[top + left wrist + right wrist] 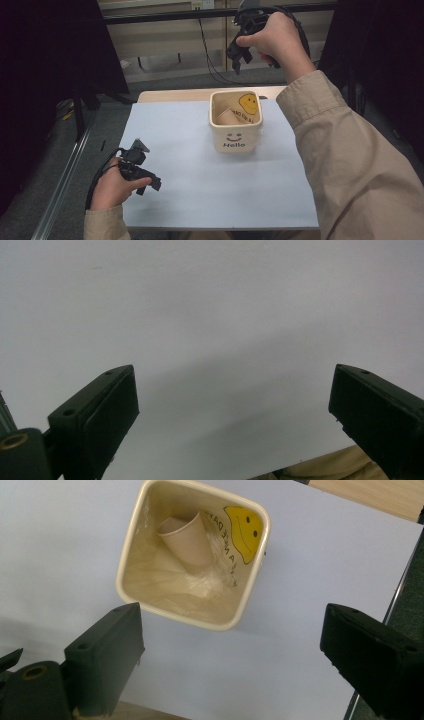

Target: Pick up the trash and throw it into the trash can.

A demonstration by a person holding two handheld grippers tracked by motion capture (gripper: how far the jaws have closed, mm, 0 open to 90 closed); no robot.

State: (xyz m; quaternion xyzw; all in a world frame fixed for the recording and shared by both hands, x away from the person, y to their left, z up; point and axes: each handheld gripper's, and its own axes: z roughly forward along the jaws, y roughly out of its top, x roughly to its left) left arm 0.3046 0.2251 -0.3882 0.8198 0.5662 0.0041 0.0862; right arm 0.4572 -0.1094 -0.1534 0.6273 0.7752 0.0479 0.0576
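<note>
So the right gripper (239,54) is held up high over the far edge of the table, well above and a bit beyond the cream square bin (235,122). Its jaws are spread wide with nothing between them. From the right gripper view it's looking almost straight down into the bin (192,555), which sits just ahead of the jaw tips, closer to the left jaw than the right one.

Inside the bin there's a tan paper cup (187,542), lying tilted with its open rim toward one corner, resting on what looks like a clear plastic liner (210,580). There's a yellow smiley face (245,527) printed on the inner wall right beside the cup. On the outer front, in the high view, there's a smile and the word "Hello".

The left gripper (142,172) is low, near the closer left part of the white sheet (200,190), well apart from the bin, which sits off to its right and farther away. Its jaws are also wide apart and empty, with just plain white sheet (210,315) in front of them and a bit of beige sleeve (325,467) at the bottom.
</note>
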